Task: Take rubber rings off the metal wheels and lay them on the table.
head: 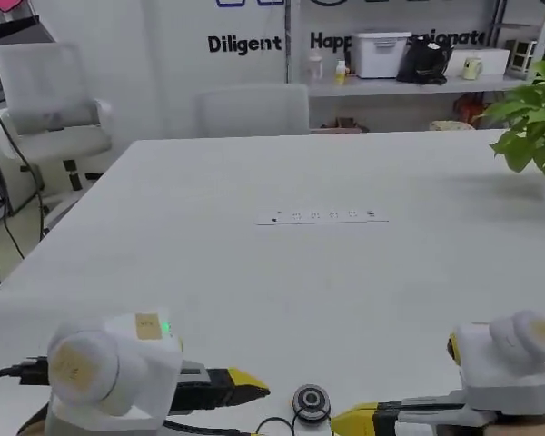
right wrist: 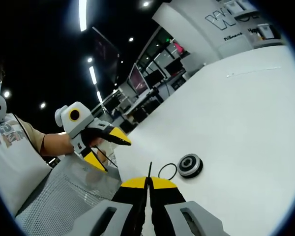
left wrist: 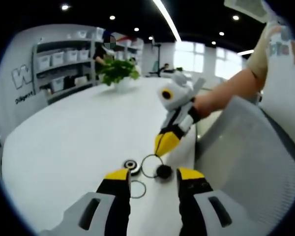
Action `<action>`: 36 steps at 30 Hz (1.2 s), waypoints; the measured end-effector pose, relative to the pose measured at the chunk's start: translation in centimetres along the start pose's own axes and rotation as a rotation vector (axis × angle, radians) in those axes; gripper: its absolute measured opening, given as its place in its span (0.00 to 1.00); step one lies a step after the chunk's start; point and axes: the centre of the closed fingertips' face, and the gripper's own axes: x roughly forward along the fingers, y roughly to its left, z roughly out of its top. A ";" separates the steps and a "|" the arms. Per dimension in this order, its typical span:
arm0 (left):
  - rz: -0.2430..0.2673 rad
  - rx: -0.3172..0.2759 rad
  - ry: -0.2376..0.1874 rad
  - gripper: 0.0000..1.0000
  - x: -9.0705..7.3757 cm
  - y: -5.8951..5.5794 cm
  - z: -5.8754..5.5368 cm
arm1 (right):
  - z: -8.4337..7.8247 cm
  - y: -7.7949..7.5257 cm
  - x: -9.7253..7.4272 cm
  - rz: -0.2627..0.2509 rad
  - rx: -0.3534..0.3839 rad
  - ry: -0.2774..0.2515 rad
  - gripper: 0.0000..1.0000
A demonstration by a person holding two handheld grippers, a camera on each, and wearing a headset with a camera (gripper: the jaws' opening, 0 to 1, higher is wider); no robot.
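On the white table (head: 327, 272), at 6 o'clock of the head view: a metal wheel (head: 311, 401). Just beside it, a loose rubber ring (left wrist: 151, 166) and a dark disc (left wrist: 163, 171) touching the loop at 4 o'clock. Nearer the left tool (left wrist: 154, 173), jaws apart, a second ring (left wrist: 136, 189) lying flat. Right tool (right wrist: 148, 181) with jaws pressed together, a thin black strand (right wrist: 149, 169) at the seam; cannot tell whether clamped. Its yellow tip at 12 o'clock over the loop. Farther off: potted plant (head: 534, 123) at 3 o'clock, grey chair (head: 252, 111) at 12, shelf (head: 409, 86) behind

Wheel (head: 311, 401) seemingly untouched between left gripper (head: 257, 391) and right gripper (head: 342, 421).
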 end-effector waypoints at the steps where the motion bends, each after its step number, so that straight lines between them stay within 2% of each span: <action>1: 0.009 -0.002 0.000 0.39 -0.3 0.3 -0.1 | 0.2 0.2 0.3 0.006 -0.005 0.005 0.00; 6: 0.060 -0.021 0.000 0.44 -1.9 1.8 -0.7 | 0.7 0.7 1.4 0.028 -0.037 0.039 0.00; 13: 0.098 -0.042 0.001 0.50 -3.4 2.9 -1.4 | 0.8 0.7 2.8 0.040 -0.066 0.092 0.00; 18: 0.110 -0.060 0.004 0.55 -4.0 3.2 -2.1 | 0.4 0.6 3.9 0.045 -0.080 0.132 0.00; 27: 0.128 -0.091 0.014 0.57 -4.4 3.6 -2.9 | -0.7 0.3 5.8 0.046 -0.104 0.206 0.00; 36: 0.136 -0.093 0.014 0.57 -4.5 3.7 -2.9 | -1.7 -0.3 6.6 0.018 -0.123 0.253 0.00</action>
